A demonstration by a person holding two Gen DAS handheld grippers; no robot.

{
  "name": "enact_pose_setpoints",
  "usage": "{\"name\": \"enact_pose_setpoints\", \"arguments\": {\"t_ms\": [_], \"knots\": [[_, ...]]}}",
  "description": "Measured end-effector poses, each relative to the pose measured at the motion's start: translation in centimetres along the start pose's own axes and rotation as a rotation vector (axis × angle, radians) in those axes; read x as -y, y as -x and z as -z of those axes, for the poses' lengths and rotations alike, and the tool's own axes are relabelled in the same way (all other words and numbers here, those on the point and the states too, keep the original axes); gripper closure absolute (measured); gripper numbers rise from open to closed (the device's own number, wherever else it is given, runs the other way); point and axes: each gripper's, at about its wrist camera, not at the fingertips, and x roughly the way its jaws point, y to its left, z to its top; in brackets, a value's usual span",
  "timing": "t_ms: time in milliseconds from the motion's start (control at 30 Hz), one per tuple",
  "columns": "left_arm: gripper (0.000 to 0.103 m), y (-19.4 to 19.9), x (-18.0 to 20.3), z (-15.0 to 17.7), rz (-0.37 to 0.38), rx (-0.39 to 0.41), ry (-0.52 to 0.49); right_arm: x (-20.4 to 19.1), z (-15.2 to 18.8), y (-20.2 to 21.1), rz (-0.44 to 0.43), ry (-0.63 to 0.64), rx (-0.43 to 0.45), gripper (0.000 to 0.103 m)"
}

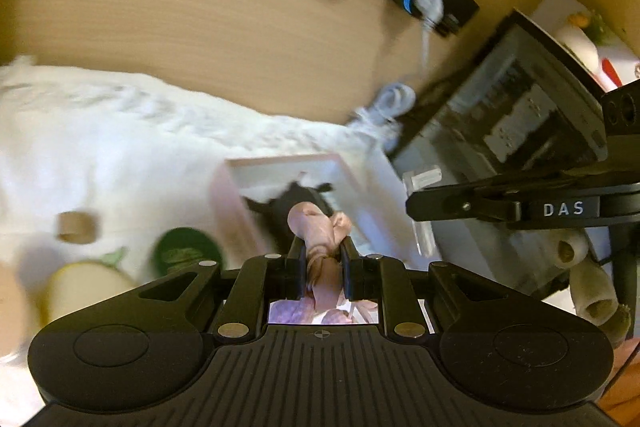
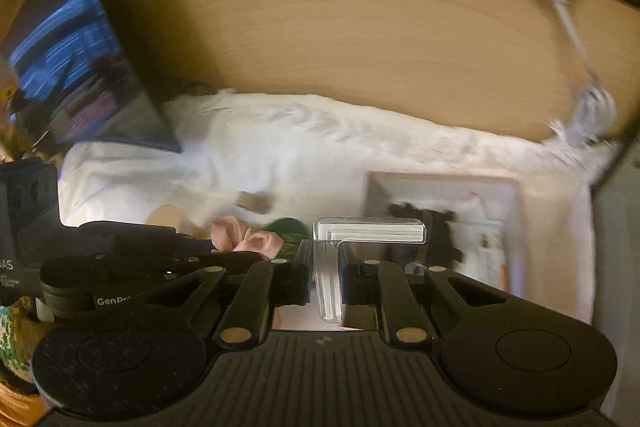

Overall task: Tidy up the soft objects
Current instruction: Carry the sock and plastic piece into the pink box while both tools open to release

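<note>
Nearest, the left tongs (image 1: 323, 251) pinch a soft, crumpled pink fabric piece (image 1: 320, 227), held above a shallow pale-pink rectangular tray (image 1: 280, 163). The right tongs (image 2: 325, 263) are clamped on a clear, rigid L-shaped plastic piece (image 2: 368, 229). Beyond lies fluffy white cloth (image 2: 320, 147) over the tabletop, then a smooth wooden panel (image 2: 360, 27).
</note>
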Motion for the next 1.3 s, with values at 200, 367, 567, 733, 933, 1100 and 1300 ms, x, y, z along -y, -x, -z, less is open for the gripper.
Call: {"name": "enact_pose_setpoints", "arguments": {"t_ms": [200, 367, 567, 733, 933, 1100, 1300], "knots": [[0.083, -4.3, 2.0, -0.7, 0.064, 0.005, -0.011, 3.9, 0.2, 1.1, 0.096, -0.049, 0.052, 0.090], [0.083, -8.2, 3.0, -1.4, 0.099, 0.014, -0.012, 7.1, -0.4, 1.0, 0.111, -0.121, 0.078, 0.090], [0.081, -15.3, 2.8, -2.0, 0.063, -0.086, -0.042, 9.7, -1.0, -0.3, 0.150, -0.158, 0.069, 0.090], [0.078, -20.3, 2.6, -0.8, -0.018, -0.200, -0.184, 11.6, -0.8, -1.6, 0.162, -0.203, 0.040, 0.090], [0.078, -21.2, 4.8, 0.1, -0.180, -0.190, -0.394, 13.0, -0.3, -2.9, 0.172, -0.224, 0.014, 0.090], [0.074, -19.0, 3.4, -0.8, -0.089, -0.119, -0.260, 13.1, -0.2, -3.5, 0.156, -0.225, 0.012, 0.090], [0.074, -13.7, 1.6, -2.9, -0.052, 0.022, -0.152, 12.9, -0.2, -4.0, 0.135, -0.223, 0.011, 0.090]]}}
